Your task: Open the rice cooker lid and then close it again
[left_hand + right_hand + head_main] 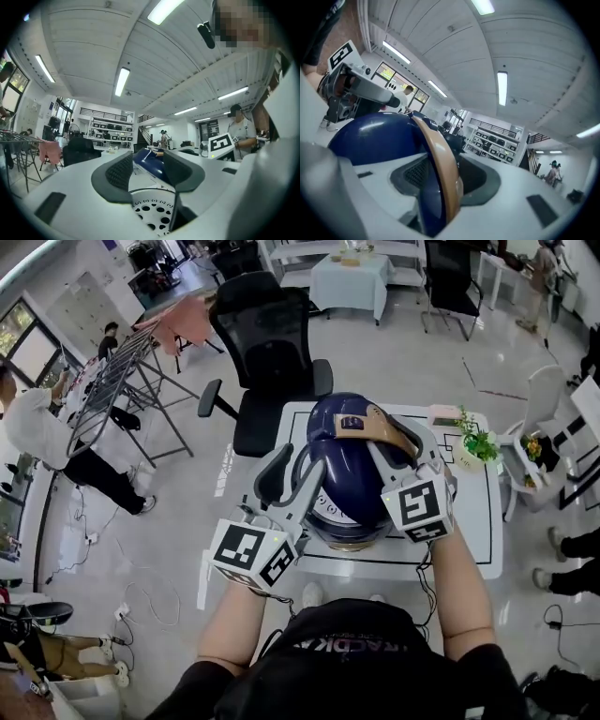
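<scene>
My right gripper (445, 174) is clamped on the tan handle (439, 150) of the rice cooker (339, 474), which sits by the table's (472, 521) near edge, to swing its lid. My left gripper (148, 165) (jaws apart, holding nothing) flanks the body, probably to steady it.

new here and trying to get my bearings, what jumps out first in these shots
The dark blue rice cooker on the white table dominates the centre of the head view. The right gripper is clamped on its tan handle. The left gripper stands open at the cooker's left side.
</scene>
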Tool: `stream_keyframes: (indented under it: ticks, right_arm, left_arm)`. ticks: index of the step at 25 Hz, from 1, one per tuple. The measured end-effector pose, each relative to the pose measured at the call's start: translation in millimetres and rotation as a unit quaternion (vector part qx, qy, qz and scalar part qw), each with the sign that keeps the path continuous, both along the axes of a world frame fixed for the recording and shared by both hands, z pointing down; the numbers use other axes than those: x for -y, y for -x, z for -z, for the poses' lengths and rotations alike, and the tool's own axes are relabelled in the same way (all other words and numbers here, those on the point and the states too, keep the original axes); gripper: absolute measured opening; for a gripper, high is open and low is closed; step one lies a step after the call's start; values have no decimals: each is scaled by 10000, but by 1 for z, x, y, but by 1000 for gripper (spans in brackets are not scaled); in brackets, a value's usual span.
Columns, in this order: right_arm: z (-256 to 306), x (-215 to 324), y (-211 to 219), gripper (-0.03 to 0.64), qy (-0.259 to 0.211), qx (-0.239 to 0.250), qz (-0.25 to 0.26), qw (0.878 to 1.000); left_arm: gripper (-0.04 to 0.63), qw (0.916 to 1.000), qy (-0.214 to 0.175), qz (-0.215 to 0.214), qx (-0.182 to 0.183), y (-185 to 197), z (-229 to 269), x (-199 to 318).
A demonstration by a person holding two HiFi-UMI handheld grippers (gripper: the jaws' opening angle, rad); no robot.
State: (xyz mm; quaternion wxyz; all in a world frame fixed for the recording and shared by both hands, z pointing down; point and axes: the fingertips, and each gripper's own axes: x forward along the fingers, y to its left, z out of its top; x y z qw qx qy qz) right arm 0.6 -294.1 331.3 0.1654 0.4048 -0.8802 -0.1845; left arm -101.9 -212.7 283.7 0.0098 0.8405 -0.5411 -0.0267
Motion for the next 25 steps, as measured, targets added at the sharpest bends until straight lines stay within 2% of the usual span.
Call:
stream_keyframes:
  ticks: [7, 13, 18, 25]
  right_arm:
    - [17, 7, -50, 183, 339, 1261, -56, 9914]
    - [15, 15, -97, 176, 649, 1993, -123, 9777]
    - [10, 19, -127, 167, 857, 2327, -116, 9687]
    - [5, 24, -151, 161, 993, 2443, -100, 9645]
  left_arm:
    - [196, 9997, 11, -15, -253, -20, -4, -5]
    - [196, 9994, 141, -146, -287, -51, -16, -2]
    - [196, 9991, 232, -217, -286, -77, -25, 3]
    - [196, 9989, 343, -172, -270, -103, -34, 2]
